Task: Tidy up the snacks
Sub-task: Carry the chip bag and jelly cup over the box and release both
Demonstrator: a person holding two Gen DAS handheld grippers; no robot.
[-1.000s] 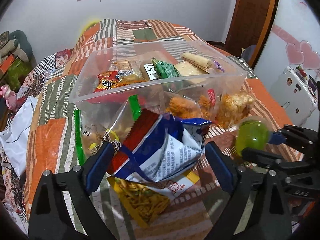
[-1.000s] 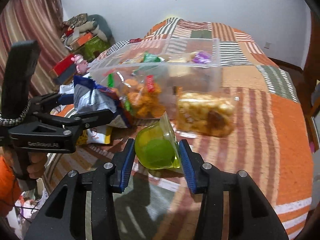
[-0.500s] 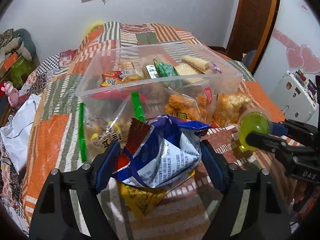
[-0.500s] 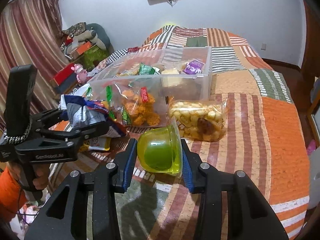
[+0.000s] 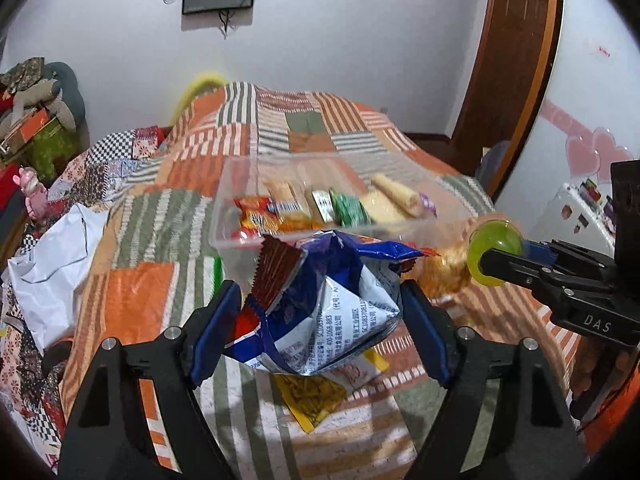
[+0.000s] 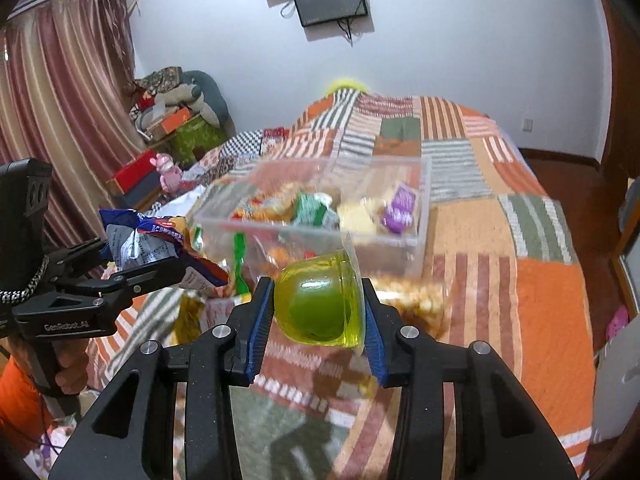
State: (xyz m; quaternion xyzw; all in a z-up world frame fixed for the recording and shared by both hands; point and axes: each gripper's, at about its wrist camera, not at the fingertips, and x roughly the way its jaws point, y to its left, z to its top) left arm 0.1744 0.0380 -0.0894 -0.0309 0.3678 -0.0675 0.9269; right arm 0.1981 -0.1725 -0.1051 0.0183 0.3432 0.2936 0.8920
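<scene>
My left gripper [image 5: 320,312] is shut on a crumpled blue, white and red snack bag [image 5: 324,304], held in the air above the bed; the bag also shows in the right wrist view [image 6: 152,248]. My right gripper [image 6: 318,312] is shut on a green jelly cup [image 6: 320,304], also lifted; the cup shows in the left wrist view [image 5: 494,252]. Ahead of both stands a clear plastic box [image 5: 228,216] with several snacks inside; it also shows in the right wrist view [image 6: 424,204]. Both held items are just short of the box's near wall.
A yellow snack packet [image 5: 316,398] lies on the patchwork quilt [image 5: 132,304] under the left gripper. Clear bags of fried snacks [image 6: 416,296] lie against the box's near side. A white bag [image 5: 52,264] lies at the bed's left edge. A white cabinet [image 5: 580,216] stands at the right.
Both grippers have risen with their loads and moved toward the box. The snack bag and the jelly cup now sit higher against the box's near wall.
</scene>
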